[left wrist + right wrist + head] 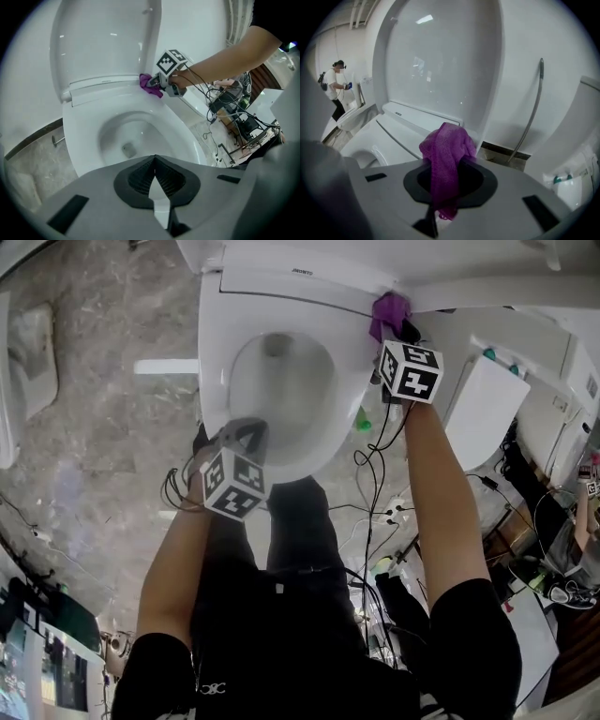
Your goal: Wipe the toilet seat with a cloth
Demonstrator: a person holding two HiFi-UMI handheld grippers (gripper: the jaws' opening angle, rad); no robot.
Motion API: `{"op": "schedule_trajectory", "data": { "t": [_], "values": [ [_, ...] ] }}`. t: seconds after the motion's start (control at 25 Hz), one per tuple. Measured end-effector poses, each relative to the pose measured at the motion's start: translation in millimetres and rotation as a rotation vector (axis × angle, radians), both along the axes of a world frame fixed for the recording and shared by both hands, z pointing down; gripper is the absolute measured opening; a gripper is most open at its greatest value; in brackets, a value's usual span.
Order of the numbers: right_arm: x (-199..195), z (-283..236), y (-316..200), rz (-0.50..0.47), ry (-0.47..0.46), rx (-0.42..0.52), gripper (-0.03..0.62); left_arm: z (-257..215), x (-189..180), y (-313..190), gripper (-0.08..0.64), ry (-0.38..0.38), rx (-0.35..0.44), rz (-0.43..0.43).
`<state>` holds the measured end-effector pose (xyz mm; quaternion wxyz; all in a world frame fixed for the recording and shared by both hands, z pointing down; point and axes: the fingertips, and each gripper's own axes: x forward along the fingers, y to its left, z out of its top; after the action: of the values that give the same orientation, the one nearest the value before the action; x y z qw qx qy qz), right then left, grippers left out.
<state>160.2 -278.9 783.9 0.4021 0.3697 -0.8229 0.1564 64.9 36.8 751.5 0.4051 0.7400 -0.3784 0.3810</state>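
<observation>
The white toilet seat (215, 352) rings the bowl (281, 381), and the lid (440, 61) stands raised behind it. My right gripper (401, 334) is shut on a purple cloth (389, 311) at the seat's back right corner, by the hinge. In the right gripper view the cloth (447, 159) hangs bunched between the jaws, above the seat (379, 136). My left gripper (246, 433) hovers over the front rim of the seat, shut with nothing in it (154, 171). The left gripper view also catches the right gripper (157, 84) and the cloth (151, 86).
Cables (375, 512) trail over the floor right of the toilet, near a small green object (363, 421). A white box (483, 409) stands further right. A metal pipe (529, 117) runs down the wall. Far off, a person (335, 82) stands by another toilet (349, 117).
</observation>
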Motion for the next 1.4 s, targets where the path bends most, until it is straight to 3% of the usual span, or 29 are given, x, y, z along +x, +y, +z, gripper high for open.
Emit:
{"op": "schedule_trajectory", "data": {
  "t": [0.36, 0.64, 0.88, 1.4],
  "values": [
    [6, 5, 14, 0.187, -0.15, -0.049, 0.063, 14, -1, 11, 0.008, 0.01, -0.007, -0.034],
    [-1, 4, 44, 0.206, -0.111, 0.01, 0.062, 10, -11, 23, 0.008, 0.009, -0.01, -0.024],
    [-21, 4, 57, 0.248, -0.132, -0.024, 0.062, 8, -24, 34, 0.008, 0.003, -0.012, -0.029],
    [-131, 9, 108, 0.109, -0.302, -0.092, 0.063, 5, -36, 48, 0.008, 0.0, -0.004, 0.032]
  ]
}}
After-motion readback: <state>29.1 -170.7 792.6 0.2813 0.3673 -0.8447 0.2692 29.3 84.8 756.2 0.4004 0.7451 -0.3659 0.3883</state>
